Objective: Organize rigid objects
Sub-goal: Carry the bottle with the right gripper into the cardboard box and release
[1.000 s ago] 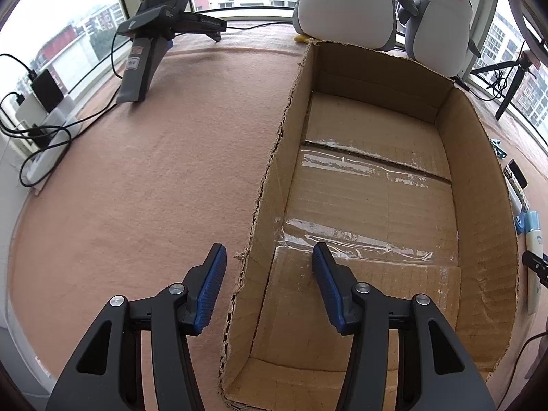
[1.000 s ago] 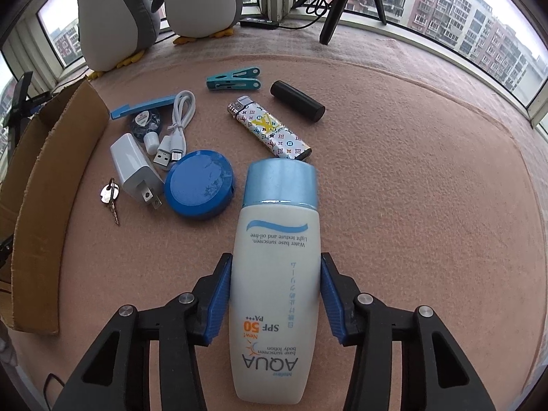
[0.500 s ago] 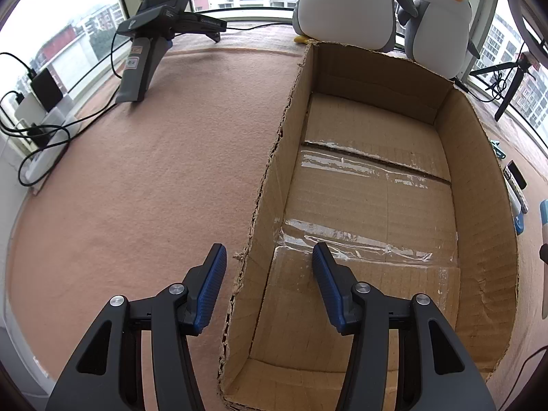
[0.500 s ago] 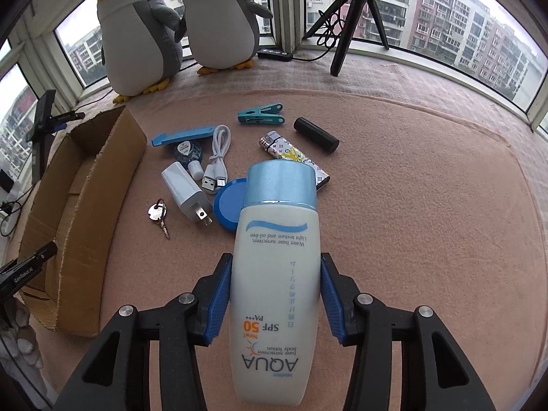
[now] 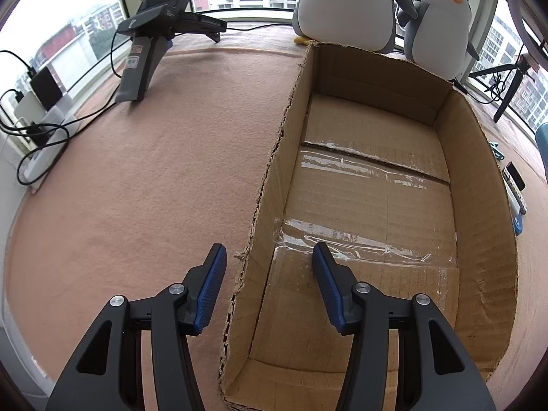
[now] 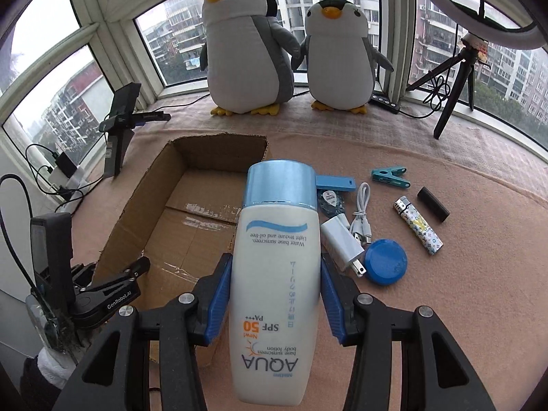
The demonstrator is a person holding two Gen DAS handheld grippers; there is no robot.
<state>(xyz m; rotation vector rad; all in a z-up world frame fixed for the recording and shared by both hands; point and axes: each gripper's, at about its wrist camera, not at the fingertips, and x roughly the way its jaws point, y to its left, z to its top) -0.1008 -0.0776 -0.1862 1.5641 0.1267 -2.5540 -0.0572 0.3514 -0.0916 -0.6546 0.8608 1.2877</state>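
Above the mat, a sunscreen bottle (image 6: pixel 275 274) is clamped in the right gripper (image 6: pixel 274 294), beside the cardboard box (image 6: pixel 137 219); left gripper (image 5: pixel 269 291) agape, astride the box wall. Transfer step; lowering into box and release judged next.

— Where is your left gripper (image 5: pixel 269 267)?

— It hangs with its jaws spread wide and nothing between them. One blue pad (image 5: pixel 212 274) sits outside the cardboard box (image 5: pixel 479 157) wall, the other inside, so the gripper straddles that wall without touching it.

— And your right gripper (image 6: pixel 274 284)?

— Its jaws are pressed against both sides of the sunscreen bottle (image 6: pixel 277 274). You hold the bottle lifted, cap pointing away from you, with the blue pads (image 6: pixel 219 294) gripping its lower half.
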